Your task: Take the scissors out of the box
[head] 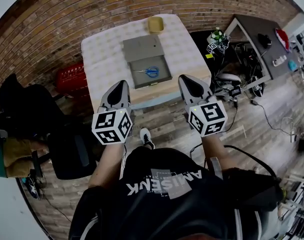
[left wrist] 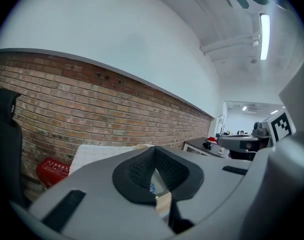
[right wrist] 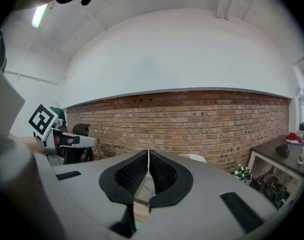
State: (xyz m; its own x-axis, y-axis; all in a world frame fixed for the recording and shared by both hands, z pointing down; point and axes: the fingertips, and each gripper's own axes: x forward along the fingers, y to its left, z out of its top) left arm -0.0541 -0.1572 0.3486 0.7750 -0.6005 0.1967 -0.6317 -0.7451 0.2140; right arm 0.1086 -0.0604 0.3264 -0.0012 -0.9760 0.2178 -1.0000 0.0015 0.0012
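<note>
Scissors (head: pixel 148 72) lie crosswise in the box (head: pixel 159 80) ahead, handles toward the right gripper (head: pixel 184 79). Its jaws and those of the left gripper (head: pixel 123 84) are closed, empty.

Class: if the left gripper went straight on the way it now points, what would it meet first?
Probably the open grey box holding the blue scissors on the table: the left gripper points towards it and slightly down. Depth is unclear, so it may touch the table's near edge first.
</note>
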